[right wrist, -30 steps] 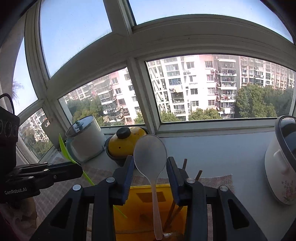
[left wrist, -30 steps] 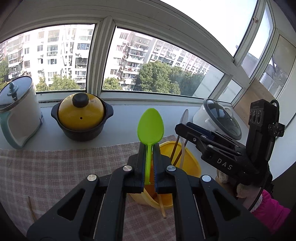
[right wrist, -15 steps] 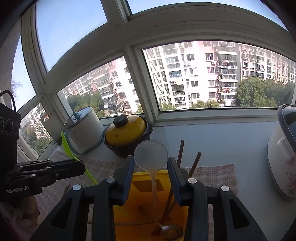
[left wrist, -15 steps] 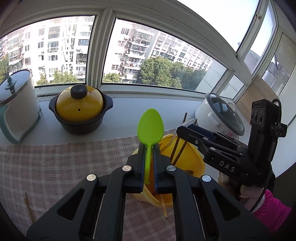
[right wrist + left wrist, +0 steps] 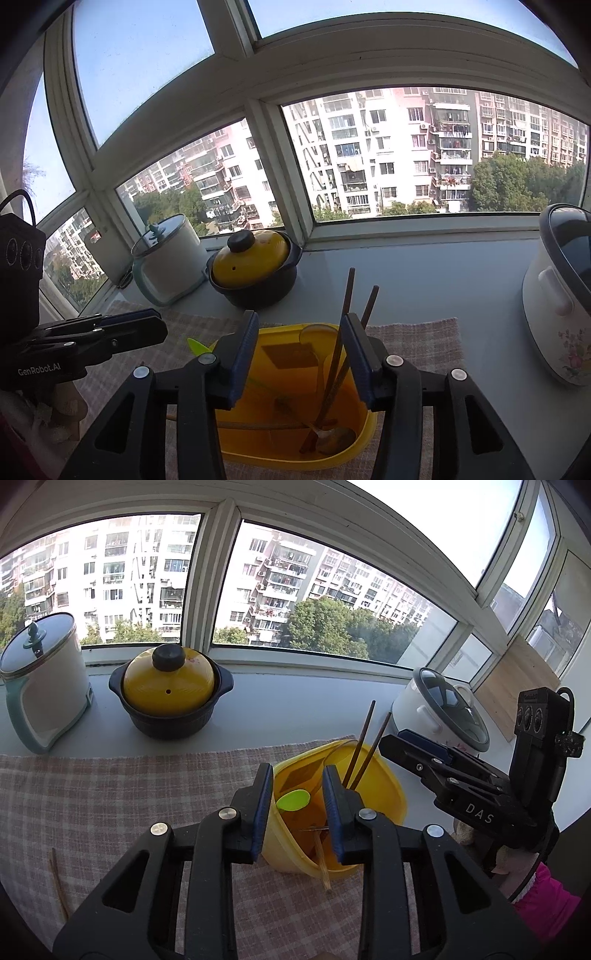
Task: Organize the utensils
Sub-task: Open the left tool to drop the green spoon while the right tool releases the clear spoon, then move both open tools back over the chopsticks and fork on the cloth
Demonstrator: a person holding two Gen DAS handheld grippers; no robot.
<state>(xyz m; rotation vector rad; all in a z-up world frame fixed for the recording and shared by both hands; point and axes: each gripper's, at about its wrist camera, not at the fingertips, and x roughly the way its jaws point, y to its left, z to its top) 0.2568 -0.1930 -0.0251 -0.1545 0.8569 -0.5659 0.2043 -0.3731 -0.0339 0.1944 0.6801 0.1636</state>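
— Where was the green spoon (image 5: 293, 799)?
— In the glossy yellow tub (image 5: 384, 794), beside two slim dark chopsticks (image 5: 345, 295) and a translucent spoon (image 5: 312, 334).
— The grippers?
— The left (image 5: 297, 814) and the right (image 5: 299, 356) both gaped wide, empty, over the tub on checked cloth (image 5: 110, 794).

Yellow bin (image 5: 384, 794) holding a lime-green spoon (image 5: 293, 799) and dark brown chopsticks (image 5: 364, 734), pink-and-cream checked cloth (image 5: 110, 794) beneath, yellow-lidded black pot (image 5: 170, 698) behind (rice cooker (image 5: 561, 314) white, floral print).
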